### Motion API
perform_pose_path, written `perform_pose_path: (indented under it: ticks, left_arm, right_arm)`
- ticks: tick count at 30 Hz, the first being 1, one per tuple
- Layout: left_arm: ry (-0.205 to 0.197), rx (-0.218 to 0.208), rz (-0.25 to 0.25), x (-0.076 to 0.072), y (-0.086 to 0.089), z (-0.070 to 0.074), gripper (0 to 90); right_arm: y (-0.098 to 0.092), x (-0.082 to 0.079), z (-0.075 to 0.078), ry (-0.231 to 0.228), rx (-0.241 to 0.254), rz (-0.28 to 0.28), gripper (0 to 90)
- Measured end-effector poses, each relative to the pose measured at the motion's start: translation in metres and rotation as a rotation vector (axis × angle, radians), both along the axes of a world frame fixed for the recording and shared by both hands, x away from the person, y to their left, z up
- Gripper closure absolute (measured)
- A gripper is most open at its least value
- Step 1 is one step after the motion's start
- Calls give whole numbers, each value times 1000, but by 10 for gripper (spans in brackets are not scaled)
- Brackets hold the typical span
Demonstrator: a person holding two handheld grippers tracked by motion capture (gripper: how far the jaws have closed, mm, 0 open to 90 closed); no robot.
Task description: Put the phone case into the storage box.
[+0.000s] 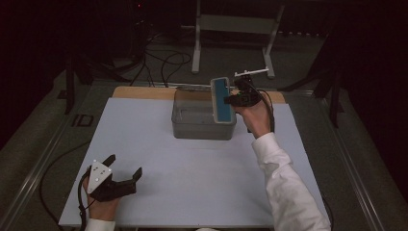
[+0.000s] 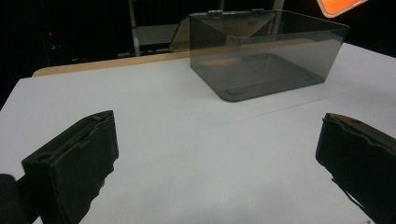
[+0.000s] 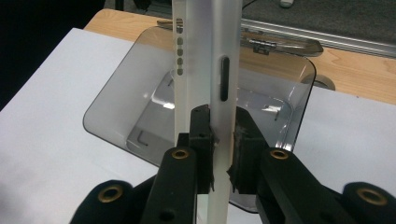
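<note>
The right gripper (image 1: 234, 99) is clamped on the lid (image 1: 222, 100), on edge over the box (image 1: 202, 126); its own view shows the lid's slots. Well short of the box, the left gripper (image 1: 126, 166) gapes.

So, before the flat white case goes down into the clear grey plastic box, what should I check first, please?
1. Right gripper shut on the flat white case with blue face: ok.
2. Case held edge-on above the clear grey plastic box: ok.
3. Box open, lid hinged back: ok.
4. Box inside free of other things: ok.
5. Left gripper, open, rests apart from the box on the white table sheet: ok.
6. Case fits the box lengthwise: cannot tell.
</note>
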State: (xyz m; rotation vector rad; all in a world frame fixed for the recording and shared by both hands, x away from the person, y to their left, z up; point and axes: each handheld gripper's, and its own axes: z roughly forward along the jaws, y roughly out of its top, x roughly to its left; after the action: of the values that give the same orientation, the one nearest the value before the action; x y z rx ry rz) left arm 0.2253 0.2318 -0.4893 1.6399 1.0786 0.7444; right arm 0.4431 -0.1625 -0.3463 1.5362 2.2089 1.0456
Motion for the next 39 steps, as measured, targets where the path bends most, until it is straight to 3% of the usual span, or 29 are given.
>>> perform_pose_path:
  ticks: [39]
  left_arm:
    - [-2,-1,2,0,0,0,3]
  right_arm:
    - [3,29,-21,74,-99,-130,814]
